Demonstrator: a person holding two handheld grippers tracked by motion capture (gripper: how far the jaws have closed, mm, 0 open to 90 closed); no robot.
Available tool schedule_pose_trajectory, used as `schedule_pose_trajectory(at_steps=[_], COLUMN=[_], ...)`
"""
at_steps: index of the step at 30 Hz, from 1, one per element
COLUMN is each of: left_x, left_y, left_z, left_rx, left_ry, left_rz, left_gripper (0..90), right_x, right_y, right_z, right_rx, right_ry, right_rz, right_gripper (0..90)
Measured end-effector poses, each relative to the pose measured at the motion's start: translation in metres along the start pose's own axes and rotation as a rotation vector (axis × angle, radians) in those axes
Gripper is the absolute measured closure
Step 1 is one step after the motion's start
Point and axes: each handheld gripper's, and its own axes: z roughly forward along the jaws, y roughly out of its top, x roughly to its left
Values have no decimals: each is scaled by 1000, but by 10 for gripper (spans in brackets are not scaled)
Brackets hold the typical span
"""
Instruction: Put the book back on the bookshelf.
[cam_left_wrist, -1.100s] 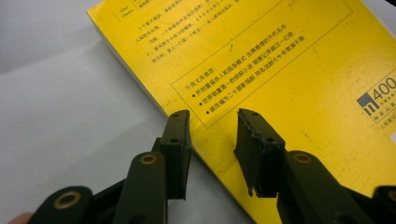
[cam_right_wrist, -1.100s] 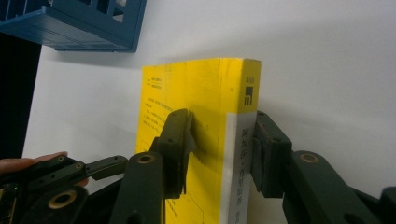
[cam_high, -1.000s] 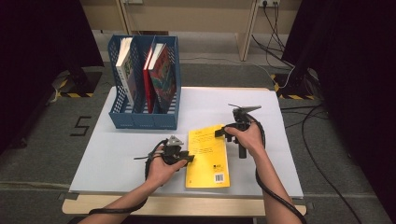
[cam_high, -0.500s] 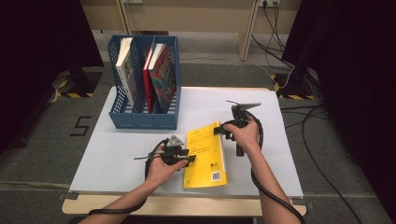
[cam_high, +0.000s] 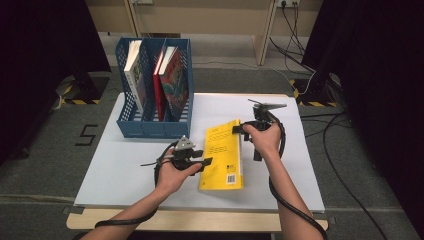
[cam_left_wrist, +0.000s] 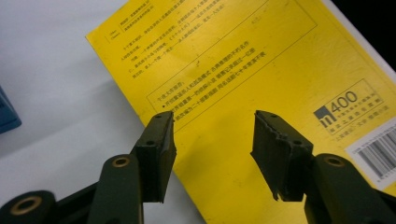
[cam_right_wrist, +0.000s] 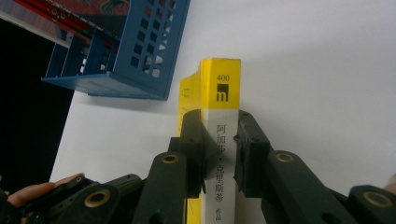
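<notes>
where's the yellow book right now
In the high view the yellow book sits mid-table, right of the blue file rack, its spine clamped by the right gripper.

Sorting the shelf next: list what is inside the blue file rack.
In the blue file rack, three books stand upright: a white-spined book, a red book and a patterned-cover book. The walls hide their lower parts and the rack's floor.

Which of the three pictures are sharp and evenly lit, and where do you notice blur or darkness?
High view: table bright, surroundings dark. Left gripper view: yellow book sharp, near jaws slightly soft. Right gripper view: spine print crisp, blue file rack softer, left edge black.
</notes>
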Motion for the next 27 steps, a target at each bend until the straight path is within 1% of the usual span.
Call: schedule_pose_trajectory(at_steps=[4, 10, 13, 15, 20, 21, 23, 27], left_x=[-1, -3, -5, -7, -9, -9, -10, -11], left_y=[5, 16, 20, 22, 26, 27, 29, 32], left_z=[0, -1, -1, 0, 1, 1, 1, 2], left_rx=[-8, -20, -28, -38, -43, -43, -48, -55], left_ry=[-3, -3, -16, -20, -28, -29, -29, -33], left_rz=[0, 11, 10, 18, 23, 25, 26, 40], left_gripper=[474, 465, 460, 458, 456, 455, 454, 447], right_x=[4, 10, 13, 16, 21, 22, 24, 28], right_y=[3, 6, 8, 10, 12, 13, 13, 14], right_z=[-2, -5, -7, -8, -9, -9, -9, -8], right_rx=[-22, -74, -104, -121, -159, -167, -178, -197], right_ry=[-9, -21, -23, -24, -29, -32, -36, -47], right_rz=[-1, -14, -18, -27, -29, -37, -35, -52], right_gripper=[761, 762, 762, 762, 762, 762, 762, 762])
